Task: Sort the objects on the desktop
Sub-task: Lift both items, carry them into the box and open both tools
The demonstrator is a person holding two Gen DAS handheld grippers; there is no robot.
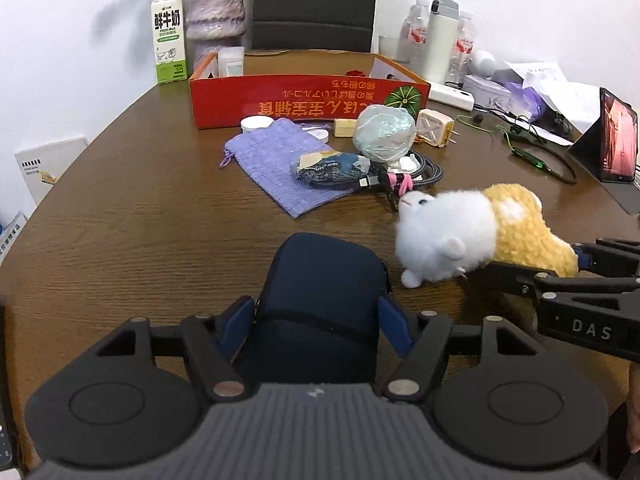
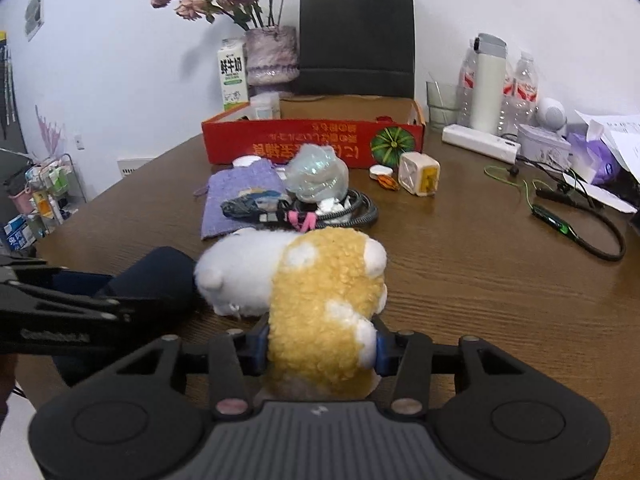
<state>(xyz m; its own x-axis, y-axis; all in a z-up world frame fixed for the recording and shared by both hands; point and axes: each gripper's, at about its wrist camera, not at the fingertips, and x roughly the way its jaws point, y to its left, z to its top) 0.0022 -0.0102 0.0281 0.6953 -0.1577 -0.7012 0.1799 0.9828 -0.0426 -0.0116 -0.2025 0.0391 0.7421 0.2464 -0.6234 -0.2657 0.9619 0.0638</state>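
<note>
Pinching soft, light plush hamster [image 2: 320, 300] at yellow rump with right gripper [image 2: 320, 350], near table [image 2: 460, 280] edge, fur squashing readily; left gripper [image 1: 316, 318] clamped across navy pouch [image 1: 324, 280] alongside, semi-stiff, likely best held mid-body.

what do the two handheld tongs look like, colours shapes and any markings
Both tongs, left and right, are matt black linkage frames with silver pivot pins and blue finger pads. Each has a grey ribbed body flanked by two round black discs. Seen from the other camera, the right one reads "DAS" on its side, and the left carries faint embossed lettering too blurred to read.
</note>
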